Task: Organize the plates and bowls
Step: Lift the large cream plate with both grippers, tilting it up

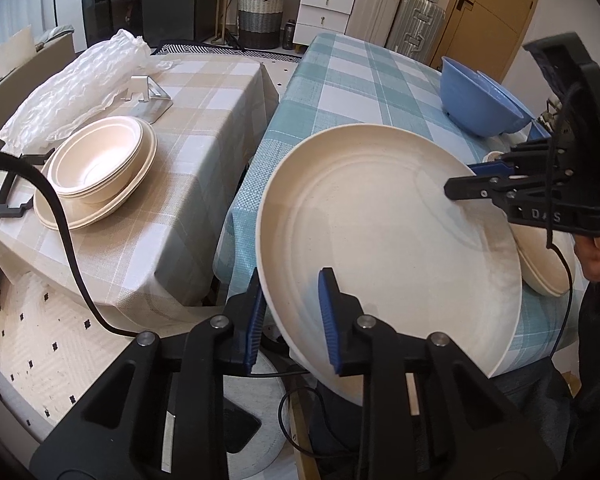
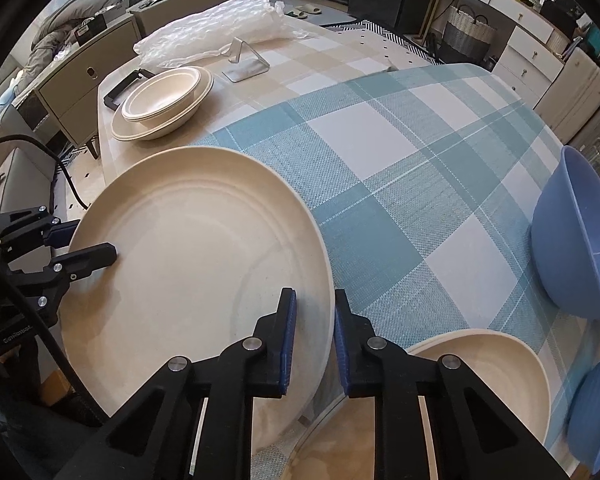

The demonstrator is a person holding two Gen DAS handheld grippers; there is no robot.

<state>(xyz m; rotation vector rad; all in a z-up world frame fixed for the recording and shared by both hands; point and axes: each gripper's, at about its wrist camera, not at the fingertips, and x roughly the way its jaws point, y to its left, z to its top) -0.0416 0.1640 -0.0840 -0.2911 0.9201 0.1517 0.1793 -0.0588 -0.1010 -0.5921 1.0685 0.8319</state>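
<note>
A large cream plate [image 1: 380,232] [image 2: 196,248] hangs tilted over the near edge of the teal checked table [image 1: 340,92] [image 2: 380,168], gripped at opposite rims. My left gripper [image 1: 292,320] [image 2: 96,240] is shut on its left rim, one pad above and one below. My right gripper [image 2: 315,344] [image 1: 460,180] is shut on its right rim. On the beige checked table [image 1: 204,128] [image 2: 300,60] stands a stack of cream bowls [image 1: 100,164] [image 2: 164,100] on a plate. A cream bowl [image 2: 480,364] [image 1: 548,264] lies beside the held plate, and a blue bowl [image 1: 472,92] [image 2: 572,240] beyond it.
A second blue bowl [image 2: 596,408] shows at the lower right. Plastic air-cushion wrap [image 1: 80,84], a metal stand [image 1: 148,100] and a black bracket [image 1: 8,200] share the beige table. A black cable [image 1: 68,248] hangs at the left. A narrow gap separates the tables.
</note>
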